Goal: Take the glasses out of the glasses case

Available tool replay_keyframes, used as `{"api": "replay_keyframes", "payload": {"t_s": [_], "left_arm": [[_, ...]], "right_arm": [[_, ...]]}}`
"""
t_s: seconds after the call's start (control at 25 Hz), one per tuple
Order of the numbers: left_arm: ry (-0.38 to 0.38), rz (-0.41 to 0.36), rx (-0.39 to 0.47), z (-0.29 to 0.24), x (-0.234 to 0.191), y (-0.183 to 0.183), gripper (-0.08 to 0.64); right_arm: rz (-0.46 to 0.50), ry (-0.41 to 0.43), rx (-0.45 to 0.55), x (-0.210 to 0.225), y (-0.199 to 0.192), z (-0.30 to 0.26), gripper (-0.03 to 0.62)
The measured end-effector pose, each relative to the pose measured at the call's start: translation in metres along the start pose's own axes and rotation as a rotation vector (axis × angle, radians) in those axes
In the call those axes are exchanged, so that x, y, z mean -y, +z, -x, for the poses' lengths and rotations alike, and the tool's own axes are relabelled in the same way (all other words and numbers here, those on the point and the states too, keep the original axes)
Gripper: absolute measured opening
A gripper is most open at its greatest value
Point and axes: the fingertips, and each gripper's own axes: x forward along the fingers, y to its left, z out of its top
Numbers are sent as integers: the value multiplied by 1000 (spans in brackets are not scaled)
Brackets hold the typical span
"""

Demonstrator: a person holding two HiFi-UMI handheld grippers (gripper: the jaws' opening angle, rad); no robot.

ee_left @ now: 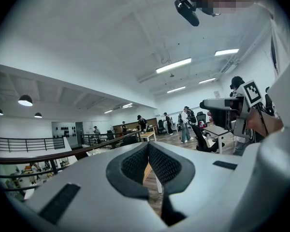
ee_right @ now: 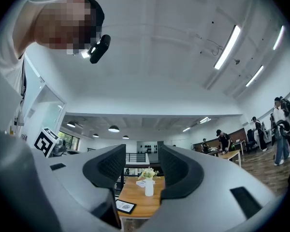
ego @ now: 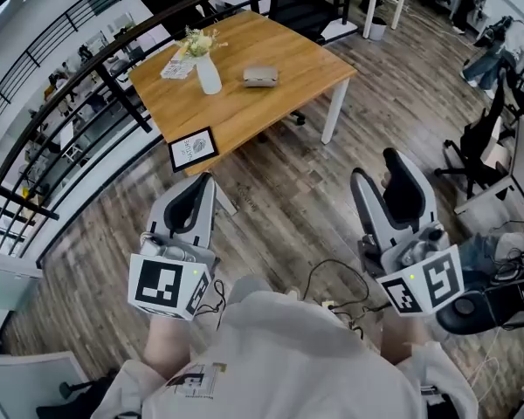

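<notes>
wooden table (ego: pixel 290 49) bears vase (ego: pixel 208 74), glasses case (ego: pixel 260 77), frame (ego: pixel 193 148).

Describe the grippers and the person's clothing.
The left gripper and right gripper are both light grey shells with curved jaws lined with black textured pads. Each carries a white cube printed with black square markers. The person wears a cream top.

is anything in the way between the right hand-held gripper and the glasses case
Nothing visible. The right hand-held gripper, jaws apart and empty, hangs over the floor, short of the table. The case lies clear on it; the vase stands apart, to its left.
</notes>
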Motion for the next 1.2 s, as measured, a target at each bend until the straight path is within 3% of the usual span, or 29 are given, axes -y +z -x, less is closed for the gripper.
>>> {"api": "replay_keyframes", "payload": {"t_s": [0.32, 0.72, 1.2], "left_arm": [[-20, -6, 1, -7, 13, -3, 17], [-49, -23, 10, -45, 0, -33, 17], [-73, -9, -13, -138, -54, -56, 17]], "right_arm": [[-6, 17, -43, 4, -20, 3, 232], [-26, 10, -104, 16, -75, -19, 232], [-43, 9, -158, 58, -118, -108, 232]]}}
